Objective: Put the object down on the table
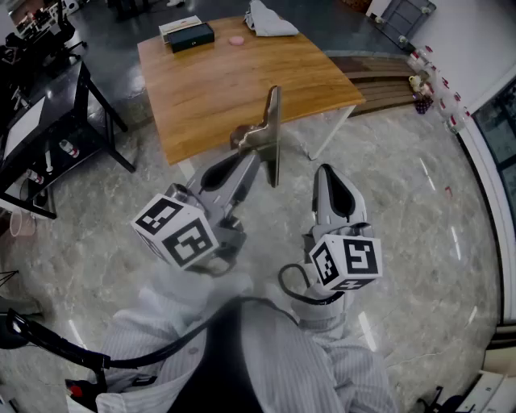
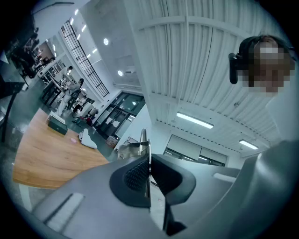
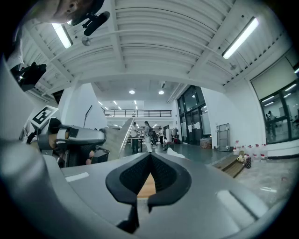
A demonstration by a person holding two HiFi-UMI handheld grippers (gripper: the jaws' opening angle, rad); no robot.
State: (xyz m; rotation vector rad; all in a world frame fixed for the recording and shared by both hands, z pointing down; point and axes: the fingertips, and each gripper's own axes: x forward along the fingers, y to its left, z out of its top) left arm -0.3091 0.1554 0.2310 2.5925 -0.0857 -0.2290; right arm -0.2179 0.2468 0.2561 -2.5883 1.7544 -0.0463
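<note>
A thin silvery metal plate (image 1: 272, 135) stands upright and edge-on in the head view, over the near edge of the wooden table (image 1: 234, 81). My left gripper (image 1: 256, 160) is shut on its lower part. In the left gripper view the plate (image 2: 144, 142) sticks up between the pressed pads (image 2: 138, 175) of that gripper (image 2: 148, 161). My right gripper (image 1: 326, 173) hangs over the floor just right of the plate, shut with nothing in it. In the right gripper view its pads (image 3: 140, 175) meet at the tips of the gripper (image 3: 150, 156), and the plate (image 3: 122, 135) shows at the left.
On the table's far side lie a dark box (image 1: 192, 37), a small pink thing (image 1: 236, 40) and a white cloth (image 1: 270, 20). A black cart (image 1: 48, 121) stands left of the table. A low wooden platform (image 1: 387, 81) and bottles (image 1: 435, 85) are at the right, on a marble floor.
</note>
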